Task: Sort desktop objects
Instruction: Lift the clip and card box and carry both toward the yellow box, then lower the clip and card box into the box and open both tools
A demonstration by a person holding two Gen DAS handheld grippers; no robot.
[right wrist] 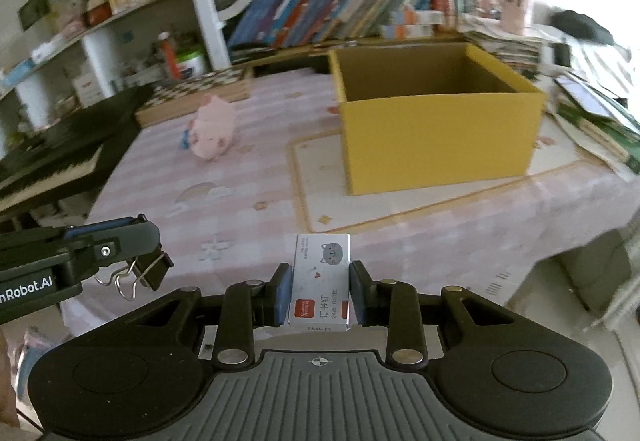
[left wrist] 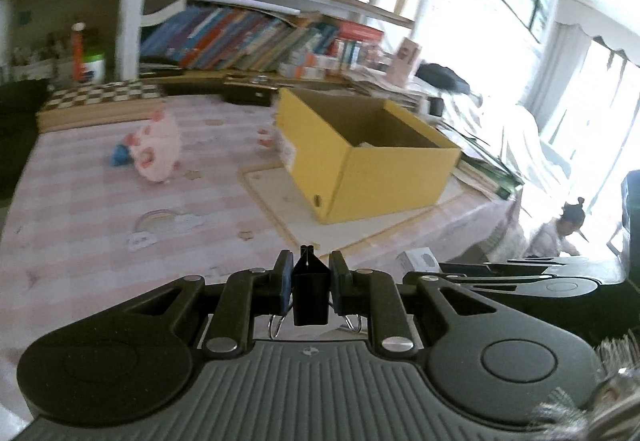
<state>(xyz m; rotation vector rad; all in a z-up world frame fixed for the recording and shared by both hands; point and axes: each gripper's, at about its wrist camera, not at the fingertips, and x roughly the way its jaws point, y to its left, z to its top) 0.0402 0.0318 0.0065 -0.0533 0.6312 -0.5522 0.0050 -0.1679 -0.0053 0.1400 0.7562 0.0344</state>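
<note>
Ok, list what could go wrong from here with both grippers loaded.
1. The left gripper pinches the black binder clip by its narrow body; its wire handles hang loose below, so it might twist or slip out.
2. The right gripper grips the staple box by its near part only, the rest jutting forward; it could tilt or drop.
3. Both grippers are close together in front of the yellow box; heading for it at once, they could collide.

Daylight glare from window (left wrist: 592, 89) at right; background motion-blurred, fisheye-bent edges.
</note>
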